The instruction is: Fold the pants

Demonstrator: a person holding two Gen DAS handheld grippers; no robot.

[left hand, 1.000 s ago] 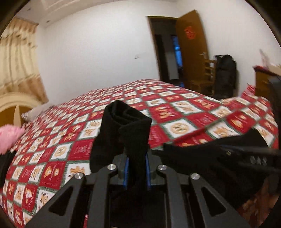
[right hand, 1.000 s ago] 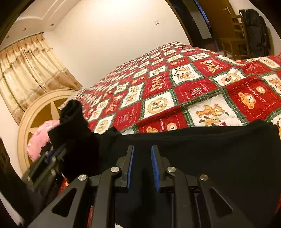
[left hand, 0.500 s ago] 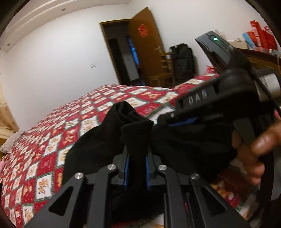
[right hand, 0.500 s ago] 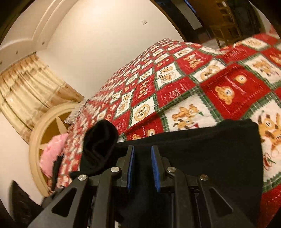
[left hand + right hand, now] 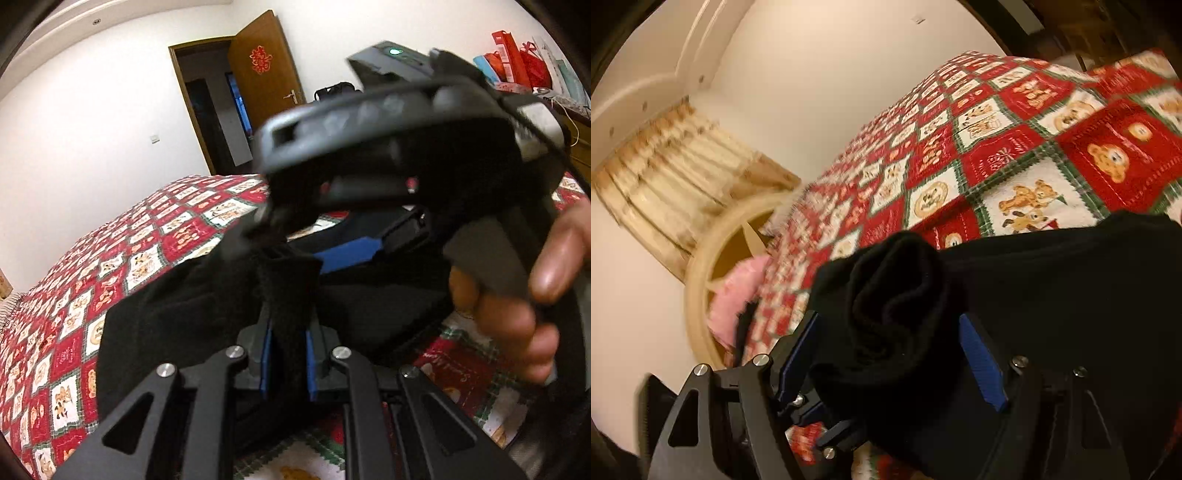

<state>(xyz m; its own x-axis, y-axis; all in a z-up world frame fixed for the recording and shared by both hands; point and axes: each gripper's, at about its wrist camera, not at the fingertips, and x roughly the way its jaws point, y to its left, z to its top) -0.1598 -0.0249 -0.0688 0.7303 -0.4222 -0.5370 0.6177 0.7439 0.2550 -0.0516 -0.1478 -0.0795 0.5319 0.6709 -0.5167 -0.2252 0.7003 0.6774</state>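
The black pants [image 5: 177, 314] lie partly on the red patterned bed cover [image 5: 122, 258]. My left gripper [image 5: 288, 354] is shut on a bunched edge of the pants. My right gripper [image 5: 373, 254] is right in front of it, blurred, with a blue pad showing and a hand on its handle. In the right wrist view my right gripper [image 5: 886, 354] is open, its blue pads wide apart on either side of a rolled bunch of the pants [image 5: 894, 295]. The rest of the pants spreads to the right there.
An open wooden door [image 5: 262, 70] and a dark bag [image 5: 332, 90] stand at the far wall. Red gift bags [image 5: 517, 59] sit at the upper right. A pink fluffy item [image 5: 738, 291], a round headboard [image 5: 701, 280] and curtains [image 5: 676, 184] are at the bed's head.
My right gripper has opened from shut and moved close against the left one, around the bunch that the left holds. The left gripper stays shut on the pants.
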